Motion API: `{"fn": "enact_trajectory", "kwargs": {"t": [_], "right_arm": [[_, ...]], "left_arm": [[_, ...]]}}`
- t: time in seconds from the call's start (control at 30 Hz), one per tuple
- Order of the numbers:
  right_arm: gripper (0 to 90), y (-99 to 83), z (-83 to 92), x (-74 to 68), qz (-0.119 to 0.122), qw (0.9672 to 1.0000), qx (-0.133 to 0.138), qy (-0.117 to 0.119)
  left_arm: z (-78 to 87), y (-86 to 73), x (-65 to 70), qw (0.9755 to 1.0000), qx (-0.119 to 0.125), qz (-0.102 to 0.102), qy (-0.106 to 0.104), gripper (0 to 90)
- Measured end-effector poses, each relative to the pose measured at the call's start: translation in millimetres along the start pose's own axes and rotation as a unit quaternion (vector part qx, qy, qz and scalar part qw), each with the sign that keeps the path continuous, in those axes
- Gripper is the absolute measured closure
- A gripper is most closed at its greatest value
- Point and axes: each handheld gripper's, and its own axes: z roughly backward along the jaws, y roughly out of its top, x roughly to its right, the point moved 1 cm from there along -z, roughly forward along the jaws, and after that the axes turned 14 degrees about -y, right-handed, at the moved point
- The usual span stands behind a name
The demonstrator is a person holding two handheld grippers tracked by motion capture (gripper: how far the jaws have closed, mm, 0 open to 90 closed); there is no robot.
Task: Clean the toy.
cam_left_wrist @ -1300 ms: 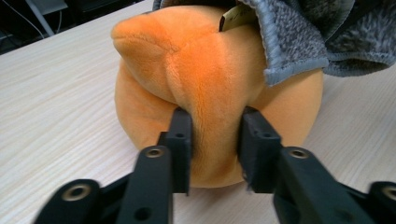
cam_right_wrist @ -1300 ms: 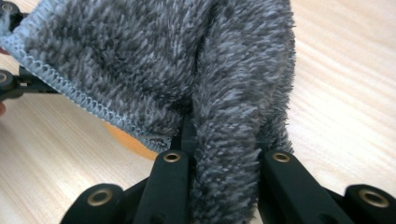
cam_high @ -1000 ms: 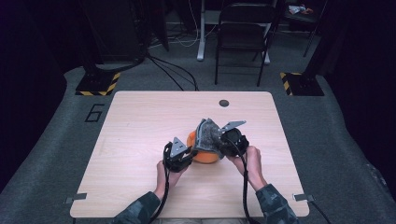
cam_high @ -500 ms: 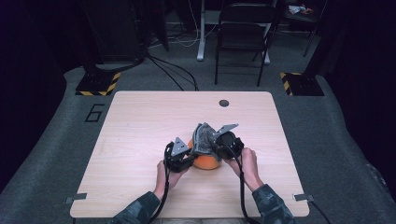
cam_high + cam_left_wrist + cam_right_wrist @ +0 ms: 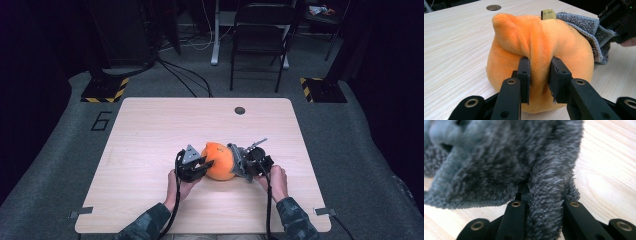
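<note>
**Plush pumpkin pinched from both sides at table's near edge**

An orange plush pumpkin point(image 5: 219, 161) sits on the near half of a pale wood-grain table point(image 5: 150, 130), its tan stem tab point(image 5: 548, 14) pointing up. The left gripper point(image 5: 539, 75) pinches a fold of the orange fabric between its black jaws, which have just been easing slightly wider with the fold between them and the pads pressing its sides. Against the pumpkin's far side, as the left gripper view shows it, lies a grey fluffy cloth point(image 5: 591, 30); the right gripper point(image 5: 543, 202) is clamped on a ridge of that cloth, the pile bulging up between its jaws. In the high view the cloth point(image 5: 236, 159) touches the pumpkin's right flank, and both hands come in from the bottom edge, sleeves in a mottled pattern.

A round cable hole point(image 5: 240, 110) marks the table's far side. Beyond it stand a dark folding chair point(image 5: 260, 35) on grey carpet, two yellow-and-black striped floor bases point(image 5: 105, 90) and loose cables; a "6" is marked on the floor at left.

Compared with a second earlier, the right gripper and cloth now sit lower, beside the pumpkin rather than over its top, leaving the orange crown exposed.
</note>
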Motion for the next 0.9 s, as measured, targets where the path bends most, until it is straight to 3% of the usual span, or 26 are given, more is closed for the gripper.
{"fn": "enact_trajectory", "kwargs": {"t": [0.07, 0.13, 0.2, 0.27, 0.33, 0.4, 0.53, 0.6, 0.7, 0.8, 0.9], "right_arm": [[77.5, 2.5, 12.7, 9.0, -0.014, 0.9997, 0.021, -0.007], [77.6, 7.8, 34.2, 14.8, -0.024, 0.9983, 0.053, 0.007], [77.6, 14.0, 53.3, 10.0, -0.027, 0.9953, 0.089, 0.026], [77.6, 19.0, 61.3, -1.5, -0.019, 0.9935, 0.105, 0.041], [77.6, 23.7, 54.8, -20.4, 0.016, 0.995, 0.092, 0.035], [77.9, 24.6, 40.9, -33.9, 0.04, 0.9959, 0.081, 0.006], [78.0, 26.4, 35.6, -32.3, 0.04, 0.9959, 0.081, 0.005], [78.0, 26.3, 33.4, -29.8, 0.036, 0.9959, 0.082, 0.01], [78.0, 26.3, 30.9, -26.4, 0.032, 0.9961, 0.082, 0.01], [78.0, 26.4, 27.6, -24.0, 0.028, 0.9963, 0.081, 0.004], [78.0, 27.9, 30.8, -17.3, 0.02, 0.9965, 0.081, 0.001]], "left_arm": [[0.2, -0.3, -0.6, 1.0, 0.001, 0.001, 0.001, 71.8], [0.7, -0.3, -1.6, 1.0, 0.001, 0.002, 0.0, 71.6], [1.2, 0.0, -1.3, 1.0, -0.001, 0.002, 0.0, 71.2], [0.3, 0.1, 0.0, 1.0, 0.002, 0.003, 0.003, 71.0], [1.2, 0.9, -0.4, 1.0, -0.004, -0.005, 0.004, 68.0], [4.8, 2.1, 0.5, 1.0, -0.003, -0.007, 0.0, 57.0], [16.3, -1.4, 3.7, 0.9981, -0.028, -0.051, 0.021, 40.4], [13.5, -5.3, -3.1, 0.9981, -0.037, -0.049, 0.012, 39.1], [2.3, -12.4, -11.4, 0.9988, -0.032, -0.034, -0.013, 55.7], [-3.5, -8.8, -8.3, 0.9992, -0.023, -0.034, -0.002, 72.9], [-4.3, -5.4, -2.8, 0.9986, -0.029, -0.042, 0.012, 78.2]]}}
